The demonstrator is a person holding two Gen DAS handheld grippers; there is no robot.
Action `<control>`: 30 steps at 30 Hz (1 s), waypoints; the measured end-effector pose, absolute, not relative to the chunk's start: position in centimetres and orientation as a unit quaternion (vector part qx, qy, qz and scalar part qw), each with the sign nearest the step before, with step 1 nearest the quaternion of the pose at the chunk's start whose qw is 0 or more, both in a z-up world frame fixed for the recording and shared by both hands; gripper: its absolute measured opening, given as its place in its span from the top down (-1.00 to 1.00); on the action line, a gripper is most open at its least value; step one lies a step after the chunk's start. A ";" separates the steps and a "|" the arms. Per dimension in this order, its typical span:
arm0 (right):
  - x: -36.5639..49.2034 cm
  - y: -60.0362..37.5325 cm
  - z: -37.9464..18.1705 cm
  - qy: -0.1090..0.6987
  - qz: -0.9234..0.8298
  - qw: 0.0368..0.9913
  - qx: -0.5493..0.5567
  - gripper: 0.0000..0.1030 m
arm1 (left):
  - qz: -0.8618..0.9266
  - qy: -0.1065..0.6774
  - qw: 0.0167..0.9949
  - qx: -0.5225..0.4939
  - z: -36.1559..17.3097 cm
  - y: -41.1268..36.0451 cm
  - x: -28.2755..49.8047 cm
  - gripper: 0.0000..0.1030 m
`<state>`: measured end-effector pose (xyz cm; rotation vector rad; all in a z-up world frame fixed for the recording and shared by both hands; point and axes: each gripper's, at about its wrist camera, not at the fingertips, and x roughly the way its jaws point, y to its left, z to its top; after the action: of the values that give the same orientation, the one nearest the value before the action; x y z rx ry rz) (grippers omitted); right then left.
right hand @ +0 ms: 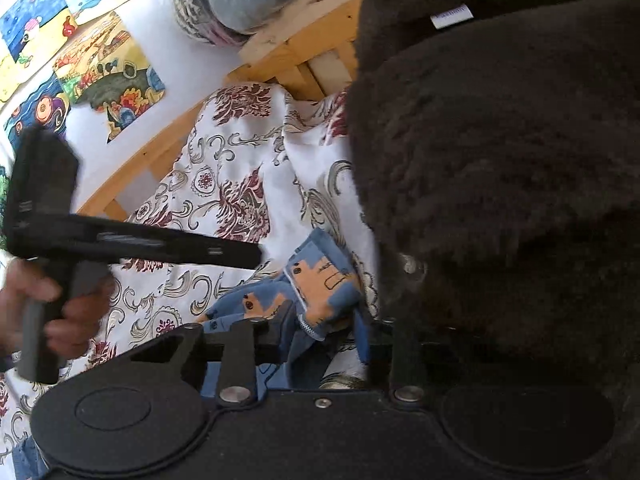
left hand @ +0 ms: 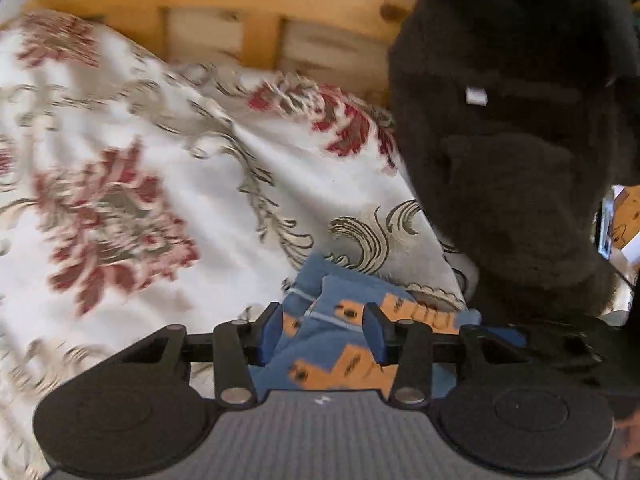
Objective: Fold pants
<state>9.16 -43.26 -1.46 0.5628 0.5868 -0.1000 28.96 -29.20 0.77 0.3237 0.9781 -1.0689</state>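
While the left gripper (left hand: 323,332) sat low over the bed, its blue-padded fingers (left hand: 270,334) stood apart on either side of a bunched blue cloth with orange animal figures (left hand: 340,344), which lay on the floral bedspread (left hand: 152,168) without being visibly pinched. The dark fleecy pants (left hand: 512,152) hung lifted at the right of that view, a small white label (left hand: 476,95) showing on them, in front of the wooden bed frame (left hand: 256,20). In the right wrist view the pants (right hand: 500,168) draped over the right side of the right gripper (right hand: 328,332) and hid one finger, so I could not tell whether it was clamped. A hand (right hand: 52,312) held the left tool's handle beneath colourful wall pictures (right hand: 80,40).
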 end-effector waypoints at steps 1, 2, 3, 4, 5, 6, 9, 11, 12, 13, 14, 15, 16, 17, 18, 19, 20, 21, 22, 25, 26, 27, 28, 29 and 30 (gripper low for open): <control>9.2 -43.2 -1.5 0.285 -0.048 0.918 0.270 0.44 | -0.489 0.450 0.732 0.150 0.1 -29.7 29.1 0.14; 9.2 -43.1 -1.5 0.286 -0.048 0.920 0.265 0.45 | -0.492 0.458 0.724 0.151 -0.5 -30.2 29.4 0.21; 9.2 -43.1 -1.5 0.287 -0.046 0.920 0.262 0.47 | -0.496 0.468 0.715 0.151 -1.1 -30.7 29.7 0.27; 9.3 -43.1 -1.5 0.288 -0.045 0.921 0.259 0.56 | -0.502 0.477 0.706 0.149 -1.5 -31.0 29.9 0.29; 9.4 -43.0 -1.6 0.291 -0.043 0.921 0.257 0.61 | -0.506 0.481 0.701 0.146 -1.8 -31.2 30.1 0.33; 9.5 -43.0 -1.6 0.293 -0.041 0.920 0.257 0.64 | -0.509 0.484 0.697 0.143 -2.1 -31.4 30.1 0.43; 9.5 -42.8 -1.6 0.293 -0.035 0.922 0.250 0.70 | -0.509 0.488 0.697 0.130 -2.5 -31.4 30.5 0.86; 9.4 -42.6 -1.5 0.292 -0.032 0.925 0.241 0.73 | -0.505 0.476 0.707 0.135 -1.9 -31.2 30.2 0.90; 9.4 -42.4 -1.5 0.291 -0.032 0.927 0.236 0.74 | -0.500 0.464 0.717 0.144 -1.4 -31.2 30.0 0.91; 9.3 -42.3 -1.4 0.289 -0.031 0.928 0.231 0.75 | -0.498 0.451 0.725 0.150 -0.8 -31.2 29.7 0.91; 9.3 -42.2 -1.3 0.287 -0.031 0.930 0.227 0.75 | -0.497 0.439 0.733 0.153 -0.2 -31.2 29.4 0.92; 9.3 -42.1 -1.2 0.282 -0.032 0.933 0.219 0.75 | -0.494 0.428 0.740 0.158 0.3 -31.2 29.0 0.92; 9.3 -41.9 -1.0 0.279 -0.033 0.936 0.213 0.75 | -0.493 0.416 0.746 0.168 0.9 -31.4 28.6 0.92; 9.3 -41.8 -1.0 0.277 -0.034 0.938 0.206 0.75 | -0.492 0.405 0.748 0.185 1.3 -31.6 28.2 0.92; 9.6 -41.7 -1.1 0.281 -0.033 0.938 0.202 0.75 | -0.487 0.395 0.752 0.206 1.4 -32.0 27.8 0.91; 9.9 -41.6 -1.3 0.289 -0.028 0.935 0.202 0.68 | -0.479 0.385 0.756 0.227 1.4 -32.4 27.4 0.91; 10.2 -41.6 -1.5 0.297 -0.030 0.932 0.207 0.61 | -0.463 0.377 0.762 0.250 1.0 -32.8 27.2 0.89; 10.2 -41.7 -1.7 0.299 -0.029 0.929 0.214 0.52 | -0.449 0.376 0.766 0.265 0.5 -33.5 27.3 0.86; 10.0 -41.9 -1.6 0.299 -0.023 0.928 0.223 0.36 | -0.443 0.380 0.767 0.268 0.1 -33.7 27.7 0.83; 9.1 -42.8 -1.4 0.290 -0.002 0.920 0.263 0.13 | -0.455 0.406 0.761 0.223 0.0 -32.9 29.1 0.45; 9.1 -43.0 -1.4 0.295 -0.002 0.917 0.269 0.13 | -0.466 0.416 0.755 0.201 0.2 -32.4 29.6 0.20; 9.1 -43.2 -1.5 0.300 -0.004 0.914 0.274 0.15 | -0.476 0.422 0.750 0.179 0.4 -32.0 30.1 -0.10; 9.3 -43.4 -1.7 0.307 -0.004 0.908 0.284 0.15 | -0.484 0.427 0.747 0.161 0.4 -31.6 30.7 -0.21; 9.4 -43.5 -1.7 0.311 -0.001 0.905 0.290 0.15 | -0.489 0.432 0.744 0.147 0.5 -31.2 31.2 -0.28; 9.5 -43.6 -1.8 0.315 0.000 0.902 0.294 0.15 | -0.494 0.441 0.737 0.135 0.4 -30.9 31.9 -0.28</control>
<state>9.52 -43.61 -1.81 0.6070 0.6517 0.0002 31.87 -30.85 0.39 0.2956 0.9690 -1.0847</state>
